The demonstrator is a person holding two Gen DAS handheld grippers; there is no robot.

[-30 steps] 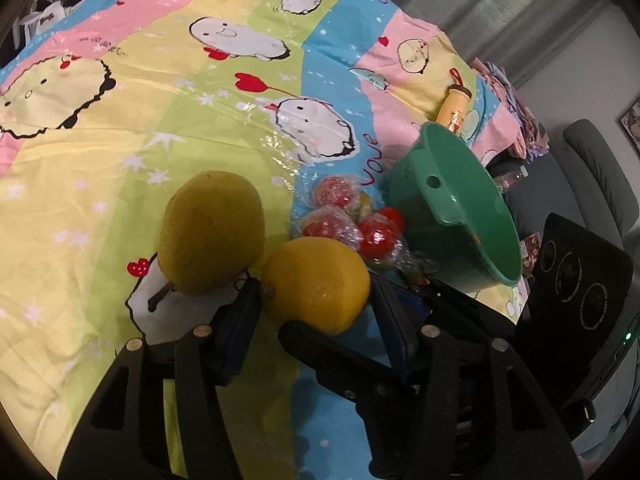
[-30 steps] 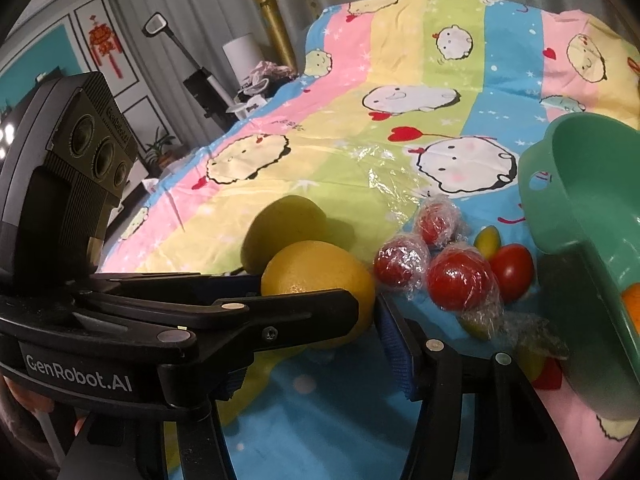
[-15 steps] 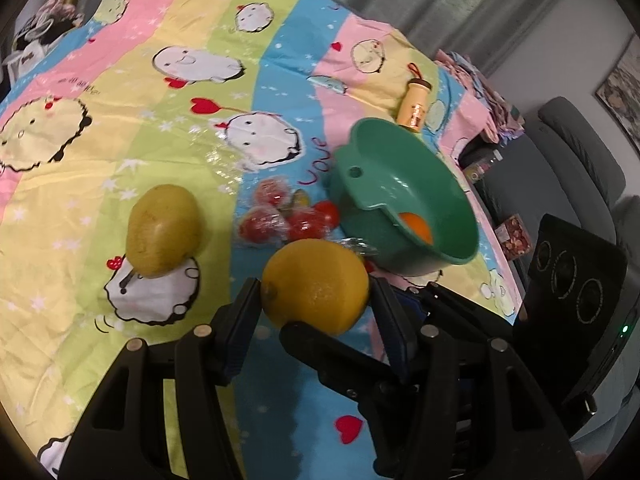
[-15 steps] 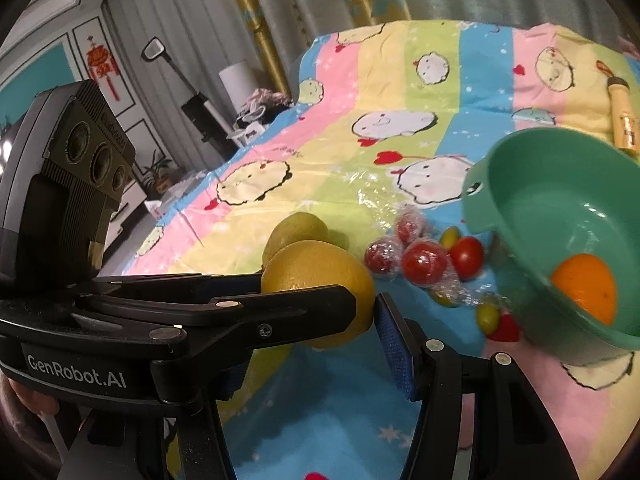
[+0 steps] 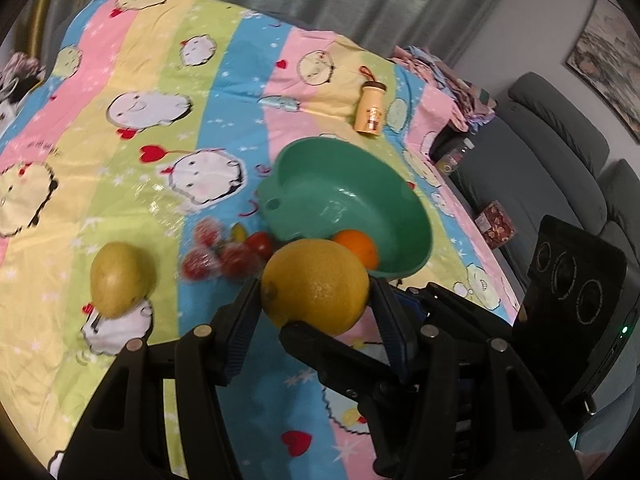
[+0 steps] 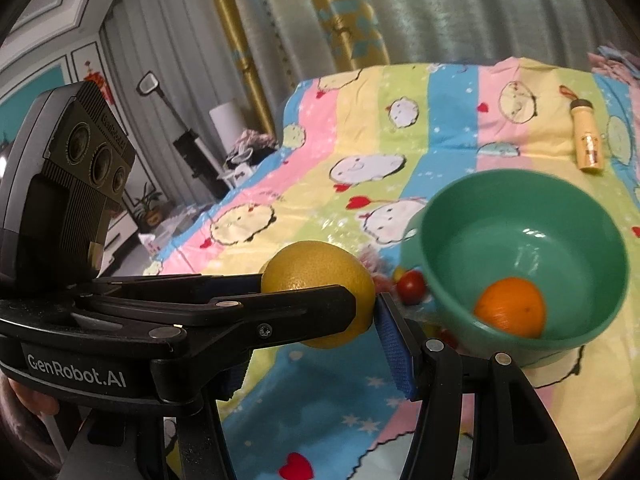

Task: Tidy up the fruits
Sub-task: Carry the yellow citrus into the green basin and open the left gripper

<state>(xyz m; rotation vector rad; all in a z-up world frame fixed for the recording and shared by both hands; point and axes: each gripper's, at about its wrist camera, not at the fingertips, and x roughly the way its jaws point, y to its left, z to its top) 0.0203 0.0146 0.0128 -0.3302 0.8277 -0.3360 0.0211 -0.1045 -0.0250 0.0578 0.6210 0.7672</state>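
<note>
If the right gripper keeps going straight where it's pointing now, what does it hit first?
Probably the green bowl: its near rim lies just ahead of the right gripper, which already clamps the yellow citrus. Depth is uncertain.

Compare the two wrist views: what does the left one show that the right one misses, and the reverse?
Left wrist only: the yellow-green pear on the cloth, the wrapped red fruits, a grey sofa.
Right wrist only: the gold curtain, a potted plant.
Both: the big yellow fruit gripped between both grippers at once, left gripper and right gripper; the green bowl holding an orange; the small bottle.
</note>
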